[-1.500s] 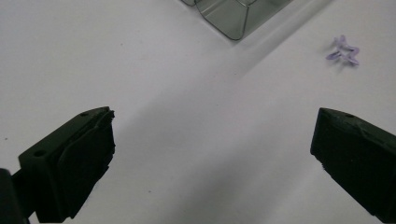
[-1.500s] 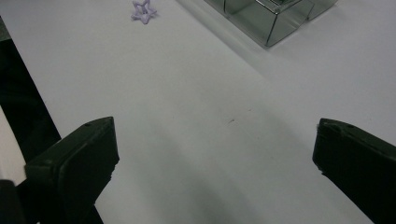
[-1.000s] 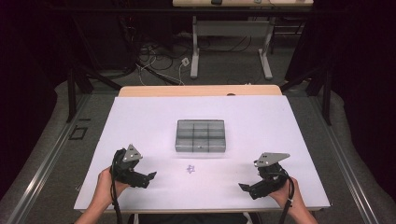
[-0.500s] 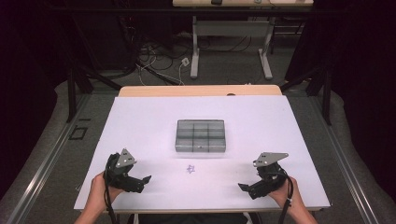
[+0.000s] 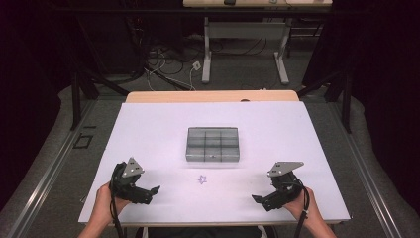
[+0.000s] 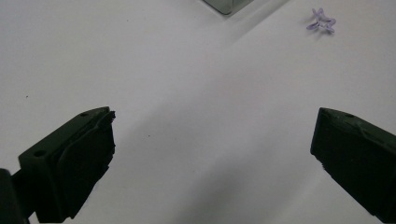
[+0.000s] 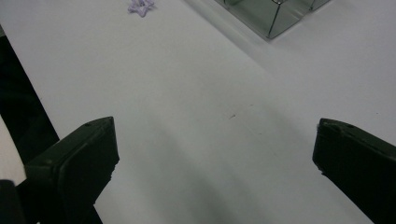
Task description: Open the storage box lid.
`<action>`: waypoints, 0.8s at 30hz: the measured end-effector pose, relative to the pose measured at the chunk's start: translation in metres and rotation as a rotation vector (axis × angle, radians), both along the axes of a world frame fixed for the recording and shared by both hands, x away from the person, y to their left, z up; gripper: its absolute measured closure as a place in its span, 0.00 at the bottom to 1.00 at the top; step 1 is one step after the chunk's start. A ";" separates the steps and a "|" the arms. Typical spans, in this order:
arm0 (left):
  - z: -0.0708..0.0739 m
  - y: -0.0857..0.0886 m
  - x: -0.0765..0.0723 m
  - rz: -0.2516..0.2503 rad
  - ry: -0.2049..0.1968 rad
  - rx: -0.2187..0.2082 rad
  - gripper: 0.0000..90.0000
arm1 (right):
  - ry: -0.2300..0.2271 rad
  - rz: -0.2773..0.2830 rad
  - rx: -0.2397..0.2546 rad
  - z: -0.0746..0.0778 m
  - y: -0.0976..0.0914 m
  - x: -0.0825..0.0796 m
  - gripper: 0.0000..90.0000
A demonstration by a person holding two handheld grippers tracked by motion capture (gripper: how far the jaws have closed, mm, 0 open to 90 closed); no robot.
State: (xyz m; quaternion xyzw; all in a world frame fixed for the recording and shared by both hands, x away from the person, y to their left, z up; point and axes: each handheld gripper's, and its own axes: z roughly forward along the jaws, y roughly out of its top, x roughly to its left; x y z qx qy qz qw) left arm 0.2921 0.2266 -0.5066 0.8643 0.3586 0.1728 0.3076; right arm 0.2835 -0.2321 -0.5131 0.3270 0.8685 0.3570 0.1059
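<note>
The small purple star-shaped piece (image 5: 201,179) lies on the white table (image 5: 148,129) between both grippers, toward its near edge, just before the clear compartment box (image 5: 212,144). The left gripper (image 5: 148,192) and right gripper (image 5: 260,200) both stand wide, empty, jaws pointing inward; neither is clearly nearer

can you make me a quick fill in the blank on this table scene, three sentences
1. The small purple piece lies on the white table, ____ the compartment box.
2. The jaws of the left gripper stand ____.
3. The right gripper holds ____.

Missing words: outside; open; nothing
</note>
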 end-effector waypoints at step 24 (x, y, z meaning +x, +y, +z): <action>-0.003 -0.011 -0.003 0.005 -0.010 -0.019 0.00 | 0.029 0.014 -0.016 0.008 0.037 0.022 0.00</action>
